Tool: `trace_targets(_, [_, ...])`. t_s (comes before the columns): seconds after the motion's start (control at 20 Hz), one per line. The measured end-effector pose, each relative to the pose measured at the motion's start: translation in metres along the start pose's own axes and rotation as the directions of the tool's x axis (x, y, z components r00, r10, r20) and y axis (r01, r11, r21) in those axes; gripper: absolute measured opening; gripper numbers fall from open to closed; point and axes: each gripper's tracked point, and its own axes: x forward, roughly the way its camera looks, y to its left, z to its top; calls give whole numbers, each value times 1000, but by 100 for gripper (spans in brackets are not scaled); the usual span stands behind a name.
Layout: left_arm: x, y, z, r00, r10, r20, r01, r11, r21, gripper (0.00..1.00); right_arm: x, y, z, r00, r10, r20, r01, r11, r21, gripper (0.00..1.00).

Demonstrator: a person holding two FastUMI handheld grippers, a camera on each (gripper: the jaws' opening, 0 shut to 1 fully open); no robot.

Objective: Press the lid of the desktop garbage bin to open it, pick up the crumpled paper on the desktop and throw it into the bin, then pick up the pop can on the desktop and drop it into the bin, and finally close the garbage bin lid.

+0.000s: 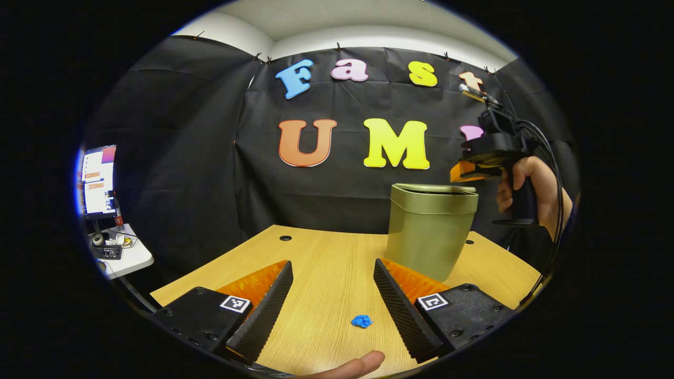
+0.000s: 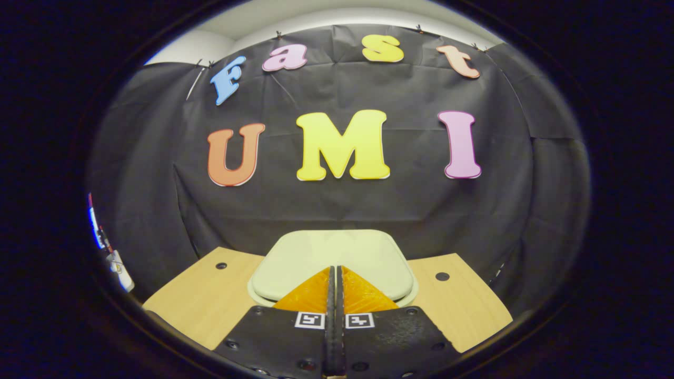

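Garbage bin (image 1: 430, 229) stands upright toward the far right of the wooden desk (image 1: 326, 263), lid (image 2: 331, 260) down and flat. Right gripper (image 2: 335, 279) hangs just above the lid's near edge, fingers pressed together with nothing between them — seen from the left gripper view it sits level with the bin's right rim, a hand (image 1: 529, 187) on its grip. Whether the tips touch the lid yet, cannot tell.

Left gripper (image 1: 333, 287) waits low in front of the bin, fingers spread wide and empty. Crumpled paper (image 1: 362, 320), a small blue wad, lies on the desk near side of the bin, between those fingers.

Handling, as judged: the lid looks a stiff, smooth push-type panel, so a firm press near its edge should spring it — closed tips suit that. The bin seems light and could skid. The paper is soft, weightless; pinch it across the middle.
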Motion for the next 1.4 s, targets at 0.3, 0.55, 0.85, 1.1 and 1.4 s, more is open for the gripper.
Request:
trace_targets(0.3, [4,1,-5,1000,12,-16,-12,1000,-13,99,-52,-1,14,993,61,102,-57,997,-43,0])
trace_targets(0.55, [12,3,-13,999,18,-40,-18,1000,-1,99,-113,0,10,974,104,200,-93,993,-67,0])
trace_targets(0.85, [17,9,-18,997,56,-56,-58,998,-22,99,-182,-18,-18,949,80,304,-29,986,-166,0])
trace_targets(1.1, [19,2,-21,997,47,-54,-47,999,-12,99,-211,-14,-55,948,100,303,-40,979,-199,31])
trace_targets(1.4, [23,-7,-22,999,11,-50,-12,999,-33,99,-231,-18,-102,963,134,235,-92,980,-179,75])
